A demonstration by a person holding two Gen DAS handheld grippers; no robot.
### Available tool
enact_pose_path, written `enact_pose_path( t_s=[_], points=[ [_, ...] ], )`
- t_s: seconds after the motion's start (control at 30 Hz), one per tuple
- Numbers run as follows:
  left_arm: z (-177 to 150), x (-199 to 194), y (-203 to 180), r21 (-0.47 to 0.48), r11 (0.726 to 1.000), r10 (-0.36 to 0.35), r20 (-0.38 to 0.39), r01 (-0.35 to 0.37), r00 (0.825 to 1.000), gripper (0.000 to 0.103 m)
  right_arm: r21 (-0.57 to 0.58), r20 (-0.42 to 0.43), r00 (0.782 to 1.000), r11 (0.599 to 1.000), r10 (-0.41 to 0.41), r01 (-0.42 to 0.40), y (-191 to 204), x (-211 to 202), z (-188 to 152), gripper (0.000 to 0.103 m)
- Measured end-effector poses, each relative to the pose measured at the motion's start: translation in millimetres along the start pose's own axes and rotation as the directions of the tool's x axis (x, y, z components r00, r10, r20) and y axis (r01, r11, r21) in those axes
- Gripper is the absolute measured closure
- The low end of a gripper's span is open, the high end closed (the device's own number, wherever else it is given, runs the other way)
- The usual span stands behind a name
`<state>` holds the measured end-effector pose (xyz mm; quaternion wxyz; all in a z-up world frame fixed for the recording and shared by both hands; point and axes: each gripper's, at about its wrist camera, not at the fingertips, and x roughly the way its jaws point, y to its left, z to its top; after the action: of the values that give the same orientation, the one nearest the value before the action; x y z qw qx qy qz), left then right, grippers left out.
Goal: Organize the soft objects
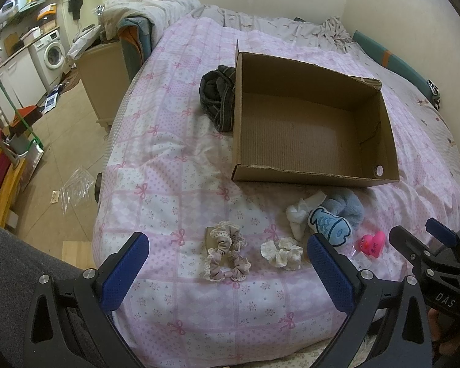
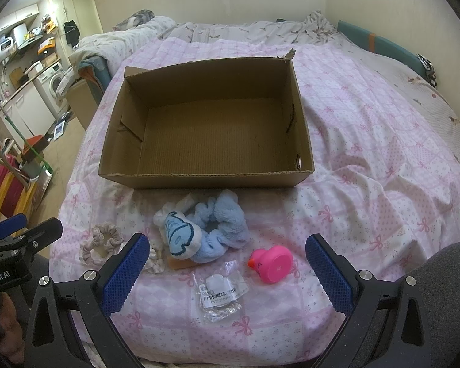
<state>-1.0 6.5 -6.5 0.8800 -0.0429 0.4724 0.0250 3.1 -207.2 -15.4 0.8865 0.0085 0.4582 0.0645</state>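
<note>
Nothing is sitting in the cardboard box [image 1: 316, 128] yet, so by my reading the sorting is only starting, with both tools hanging over the near edge of the bed [image 1: 168, 184].

Going left to right in the left wrist view: the left gripper [image 1: 227, 271] is hovering with its fingers spread wide and gripping nothing, and the frilly mauve scrunchie [image 1: 227, 254] is lying right between them. Just beside it the white scrunchie [image 1: 280, 251] is resting on the quilt, then the white cloth [image 1: 297, 214], the blue fish toy [image 1: 329, 225] lying against the fluffy blue scrunchie [image 1: 351, 207], and the pink rubber duck [image 1: 372, 242]. The right gripper [image 2: 225, 271] is likewise hanging released and empty, over a small plastic packet [image 2: 220, 291] near the duck.

The next move is likely calling for a drop onto one scrunchie, a gentle pinch on the gathered fabric, then a lift over the box's near wall.

A dark bundle of cloth [image 1: 216, 98] is lying partly hidden behind the box's left wall, and what it is stays unclear. The packet's label is too small to read
</note>
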Motion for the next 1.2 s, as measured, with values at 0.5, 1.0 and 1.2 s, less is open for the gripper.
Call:
enact_pose_path(
  t_s=[0.5, 1.0, 1.2],
  points=[
    [-0.5, 0.7, 1.1, -0.009, 1.000, 0.003, -0.009, -0.003, 1.000, 0.000, -0.001, 0.001, 1.000, 1.000, 0.001, -0.001, 0.4, -0.2, -0.3, 0.000],
    [32.8, 36.3, 40.6, -0.172, 0.984, 0.005, -0.257, -0.051, 0.967, 0.000, 0.079, -0.041, 0.997, 0.995, 0.065, -0.061, -25.3, -8.4, 36.0, 0.000],
    [20.8, 81.2, 43.7, -0.236, 0.970, -0.043, -0.398, -0.057, 0.916, 0.007, 0.087, -0.068, 0.996, 0.995, 0.050, -0.044, -36.8, -2.9, 43.2, 0.000]
  ],
)
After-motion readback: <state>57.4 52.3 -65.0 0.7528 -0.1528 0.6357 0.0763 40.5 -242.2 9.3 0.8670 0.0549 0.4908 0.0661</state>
